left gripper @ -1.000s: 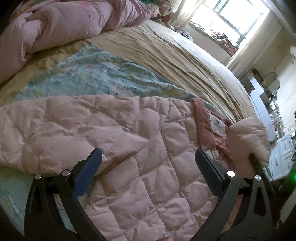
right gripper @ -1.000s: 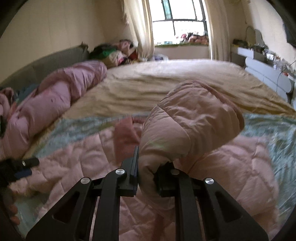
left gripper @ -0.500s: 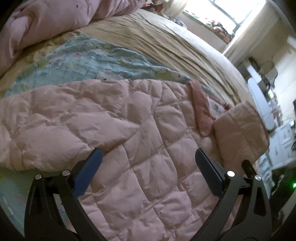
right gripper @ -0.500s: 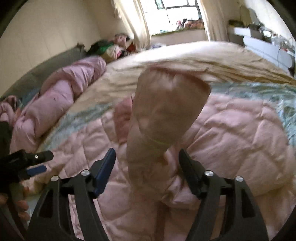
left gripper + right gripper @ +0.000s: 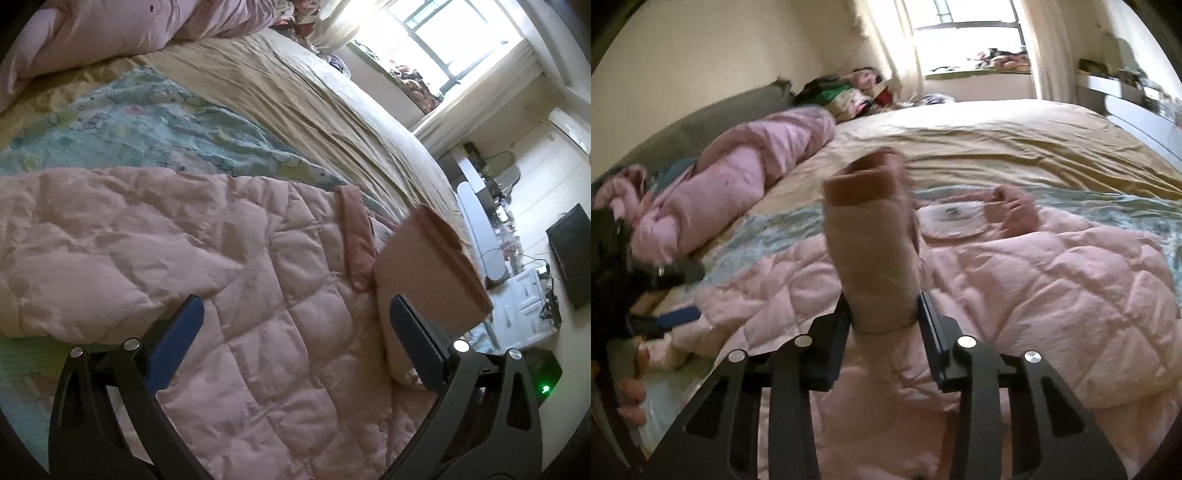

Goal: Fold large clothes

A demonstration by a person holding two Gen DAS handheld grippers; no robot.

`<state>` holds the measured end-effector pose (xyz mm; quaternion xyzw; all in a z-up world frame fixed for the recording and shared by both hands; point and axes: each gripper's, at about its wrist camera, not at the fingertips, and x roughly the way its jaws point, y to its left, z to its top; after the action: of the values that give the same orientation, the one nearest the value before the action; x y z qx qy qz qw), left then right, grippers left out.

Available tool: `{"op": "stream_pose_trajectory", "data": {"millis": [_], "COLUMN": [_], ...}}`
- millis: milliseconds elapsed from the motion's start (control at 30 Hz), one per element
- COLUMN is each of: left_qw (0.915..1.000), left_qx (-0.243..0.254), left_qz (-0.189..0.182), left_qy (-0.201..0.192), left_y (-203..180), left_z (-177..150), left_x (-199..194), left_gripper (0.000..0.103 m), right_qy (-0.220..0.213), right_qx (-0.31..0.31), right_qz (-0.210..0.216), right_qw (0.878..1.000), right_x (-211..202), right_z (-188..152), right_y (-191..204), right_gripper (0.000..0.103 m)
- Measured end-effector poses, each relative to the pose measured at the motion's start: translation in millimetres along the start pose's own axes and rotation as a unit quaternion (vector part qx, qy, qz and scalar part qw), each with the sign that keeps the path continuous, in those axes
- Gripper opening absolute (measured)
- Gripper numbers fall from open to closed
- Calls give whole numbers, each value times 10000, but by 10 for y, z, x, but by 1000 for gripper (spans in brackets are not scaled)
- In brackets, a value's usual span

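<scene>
While right claw [image 5: 882, 314] clamps sleeve [image 5: 871, 236] upright, left claw [image 5: 295, 332] gapes over jacket [image 5: 221, 295].

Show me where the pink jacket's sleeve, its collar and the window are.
sleeve [image 5: 875, 266], right wrist view, its quilted middle.
collar [image 5: 356, 236], left wrist view, its darker pink band.
window [image 5: 454, 33], left wrist view, its bright pane.

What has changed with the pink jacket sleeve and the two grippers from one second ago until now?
The right hand-held gripper let its jaws open around the sleeve, then closed them again; the sleeve now stands upright between them instead of drooping over. The left hand-held gripper stayed open above the quilted jacket, holding nothing.
</scene>
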<state>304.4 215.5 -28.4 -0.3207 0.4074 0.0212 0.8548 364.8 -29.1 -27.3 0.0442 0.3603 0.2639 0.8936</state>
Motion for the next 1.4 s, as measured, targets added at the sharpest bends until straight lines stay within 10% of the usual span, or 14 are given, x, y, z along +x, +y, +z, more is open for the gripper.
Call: {"op": "stream_pose_trajectory", "data": {"millis": [200, 400, 767, 833, 867, 967, 1400], "left_qw": [10000, 9980, 9954, 9956, 9955, 9949, 9923], "left_qx": [5, -126, 302, 346, 375, 705, 1197], "left_qz": [-62, -462, -357, -459, -480, -435, 110], "left_qy": [40, 414, 838, 734, 721, 571, 287], "left_y": [9, 41, -120, -144, -166, -255, -319], "left_z": [-14, -112, -385, -436, -455, -491, -411], "left_x": [47, 267, 692, 709, 719, 688, 470], "left_gripper": [94, 94, 93, 74, 49, 27, 23], "right_qy": [566, 881, 496, 432, 426, 378, 67], "right_qx": [-218, -310, 622, 748, 798, 915, 879], "right_qz": [217, 541, 89, -123, -227, -526, -1582], "right_qw": [9979, 9942, 9968, 9962, 9956, 9937, 9835], "right_x": [215, 206, -467, -602, -651, -812, -916], "right_z": [-203, -326, -258, -290, -304, -366, -161], "right_y": [205, 322, -499, -700, -783, -1026, -1558], "right_gripper": [38, 64, 67, 67, 67, 67, 67]}}
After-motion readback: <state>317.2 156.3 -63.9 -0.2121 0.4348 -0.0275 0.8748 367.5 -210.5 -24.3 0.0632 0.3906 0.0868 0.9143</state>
